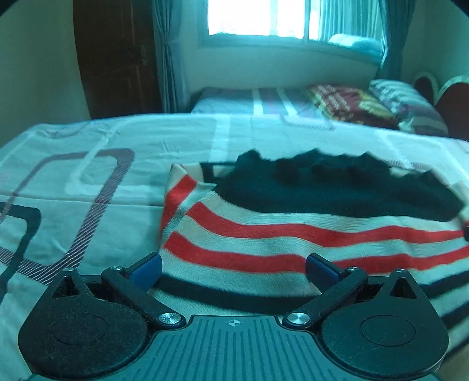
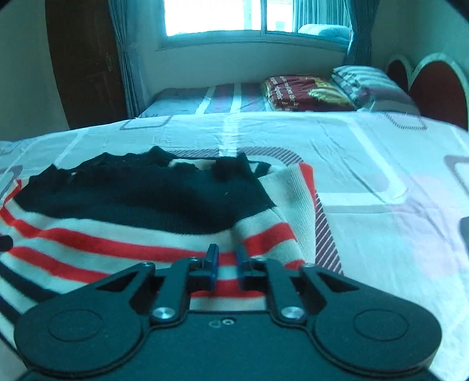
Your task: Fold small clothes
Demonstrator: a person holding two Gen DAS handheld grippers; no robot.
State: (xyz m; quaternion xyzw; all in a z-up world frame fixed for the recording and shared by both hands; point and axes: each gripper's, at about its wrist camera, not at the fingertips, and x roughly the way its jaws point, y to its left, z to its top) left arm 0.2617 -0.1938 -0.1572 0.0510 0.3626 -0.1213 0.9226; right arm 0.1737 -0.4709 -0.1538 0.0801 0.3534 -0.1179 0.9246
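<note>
A small knit sweater [image 1: 278, 228], cream with red and dark stripes and a black upper part, lies on the bed. It also shows in the right wrist view [image 2: 140, 222]. My left gripper [image 1: 233, 271] is open wide, low over the sweater's near left edge, with cloth between the blue pads [image 1: 148, 271]. My right gripper [image 2: 227, 265] is nearly closed, with a narrow gap between the blue pads [image 2: 213, 263], low over the sweater's near right part. I cannot tell whether it pinches cloth.
The sweater lies on a white patterned bedsheet [image 1: 88, 164] that stretches wide to the right [image 2: 381, 181]. A second bed with a folded maroon blanket [image 2: 304, 92] and pillow [image 2: 366, 82] stands behind, under a window [image 2: 228, 17]. A wooden door [image 1: 117, 58] is at left.
</note>
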